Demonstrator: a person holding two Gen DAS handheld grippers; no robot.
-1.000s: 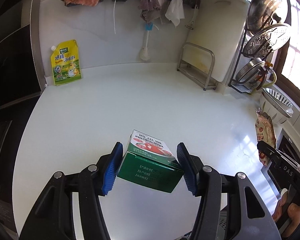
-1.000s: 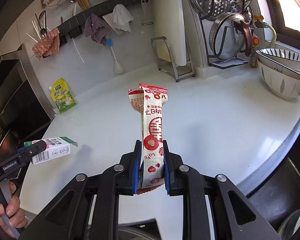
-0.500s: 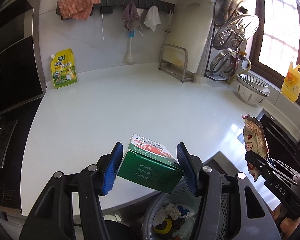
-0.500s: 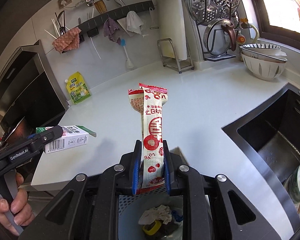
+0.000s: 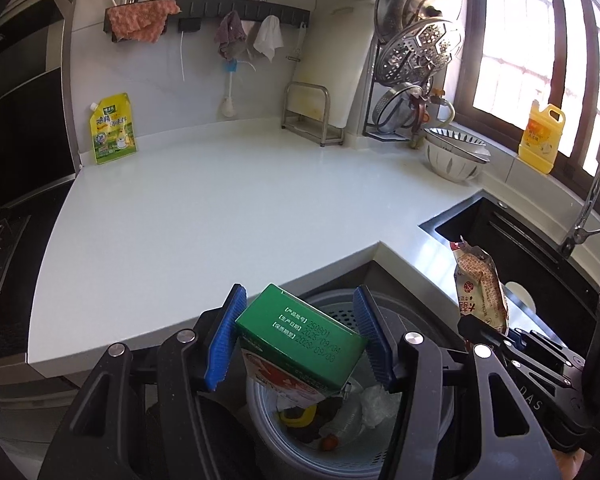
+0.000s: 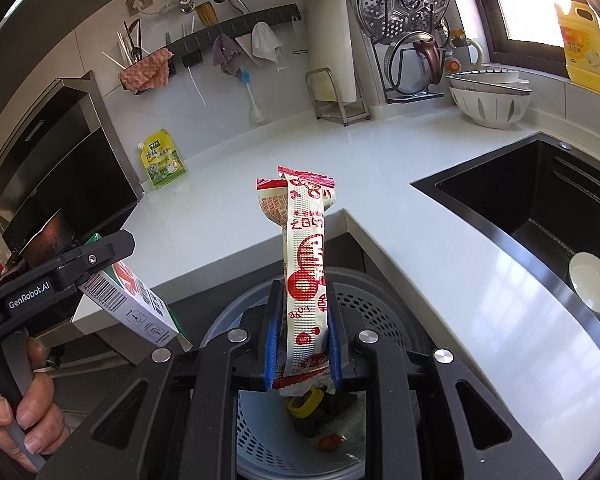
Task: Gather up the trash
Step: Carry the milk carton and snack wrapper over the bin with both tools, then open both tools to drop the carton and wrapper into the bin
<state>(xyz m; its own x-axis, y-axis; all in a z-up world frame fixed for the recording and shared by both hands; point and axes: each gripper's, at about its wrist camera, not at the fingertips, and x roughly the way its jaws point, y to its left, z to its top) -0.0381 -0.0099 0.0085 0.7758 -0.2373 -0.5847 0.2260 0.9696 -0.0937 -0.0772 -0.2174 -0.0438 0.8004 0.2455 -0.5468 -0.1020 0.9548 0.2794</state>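
While both loads hang above the perforated grey plastic waste basket (image 6: 364, 304), the left gripper (image 5: 300, 336) clamps a green-and-white cardboard carton (image 5: 300, 340) and the right gripper (image 6: 302, 344) pinches a red-and-white plastic snack wrapper (image 6: 306, 264) upright. Step in hand appears to be disposal; next, each jaw pair should part over the basket opening. Beyond the basket, the white counter (image 5: 204, 216) carries 1 yellow pouch (image 5: 112, 128).

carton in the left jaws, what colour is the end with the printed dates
Green, with pale printed text; the carton shows it best in the left wrist view.
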